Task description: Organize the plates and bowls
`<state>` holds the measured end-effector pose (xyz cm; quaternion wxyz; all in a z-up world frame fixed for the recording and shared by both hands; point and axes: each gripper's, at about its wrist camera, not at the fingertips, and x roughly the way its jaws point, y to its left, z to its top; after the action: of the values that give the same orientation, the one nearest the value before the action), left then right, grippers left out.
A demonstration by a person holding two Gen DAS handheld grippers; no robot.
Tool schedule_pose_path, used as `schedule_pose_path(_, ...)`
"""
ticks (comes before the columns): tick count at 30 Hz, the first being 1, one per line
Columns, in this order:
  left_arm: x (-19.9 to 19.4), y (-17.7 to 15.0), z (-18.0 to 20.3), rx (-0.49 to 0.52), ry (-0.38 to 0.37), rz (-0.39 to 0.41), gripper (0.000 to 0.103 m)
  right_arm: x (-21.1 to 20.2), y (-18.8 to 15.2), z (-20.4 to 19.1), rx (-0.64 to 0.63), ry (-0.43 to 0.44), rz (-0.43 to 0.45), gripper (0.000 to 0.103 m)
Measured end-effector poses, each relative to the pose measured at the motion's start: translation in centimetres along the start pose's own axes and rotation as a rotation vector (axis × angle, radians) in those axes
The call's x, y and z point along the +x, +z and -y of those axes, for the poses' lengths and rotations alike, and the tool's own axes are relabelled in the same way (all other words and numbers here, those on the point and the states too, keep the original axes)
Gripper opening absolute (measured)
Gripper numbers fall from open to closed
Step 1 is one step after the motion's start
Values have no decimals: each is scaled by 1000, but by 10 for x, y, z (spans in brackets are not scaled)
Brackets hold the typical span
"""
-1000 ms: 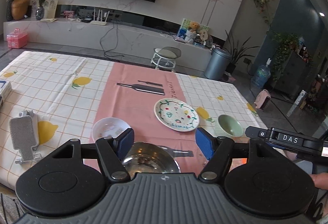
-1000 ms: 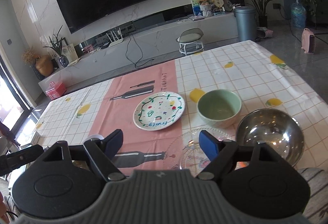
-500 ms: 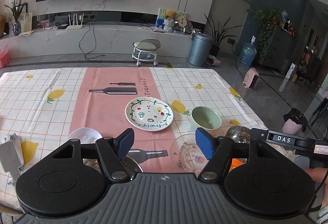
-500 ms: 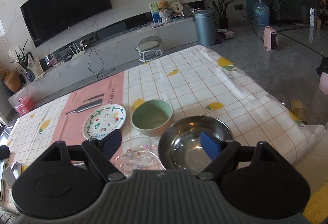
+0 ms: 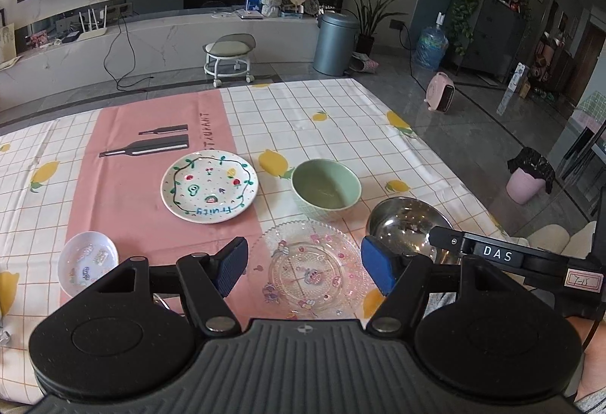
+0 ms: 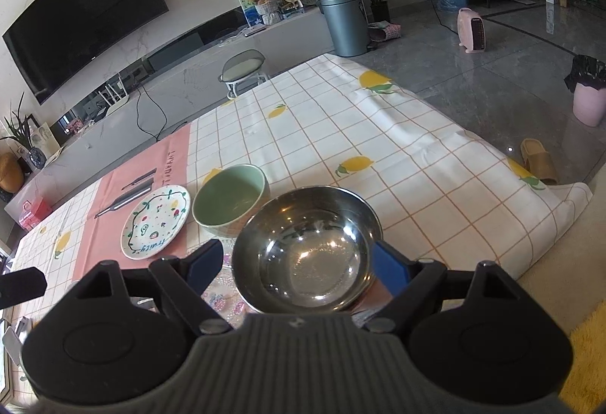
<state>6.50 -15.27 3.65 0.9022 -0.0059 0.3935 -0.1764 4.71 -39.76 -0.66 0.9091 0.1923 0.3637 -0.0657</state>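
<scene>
We see the desk under a lemon-print cloth. On it rest a painted plate, green bowl, steel bowl, glass plate and small white dish.

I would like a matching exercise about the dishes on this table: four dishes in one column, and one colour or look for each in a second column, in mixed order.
Things:
1. bowl beside the painted plate
2. bowl in front of the right tool
3. plate in front of the left tool
4. plate on the pink strip

Looks:
A. clear glass with small prints
B. shiny metal
C. white with painted fruit and a green vine
D. pale green

Pairs: 1-D, 2-B, 3-A, 4-C
</scene>
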Motion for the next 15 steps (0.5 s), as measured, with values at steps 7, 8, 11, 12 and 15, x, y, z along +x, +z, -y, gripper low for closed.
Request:
schedule_pose_path(7, 43, 5, 29, 124, -73, -154, 80, 14, -5, 13, 37, -50, -3, 84)
schedule_pose_path(8, 49, 6, 33, 138, -71, -169, 80, 16, -6, 15, 43, -56, -5, 84)
schedule_pose_path(11, 66, 9, 41, 160, -78, -217, 80, 25, -8, 20, 52, -90, -20, 84)
schedule_pose_path(12, 71, 10, 42, 163, -82, -231, 80, 27, -9, 22, 60, -91, -28, 84)
schedule_pose_path(15, 91, 12, 48, 167, -94, -281, 80, 32, -9, 27, 94, -84, -35, 84)
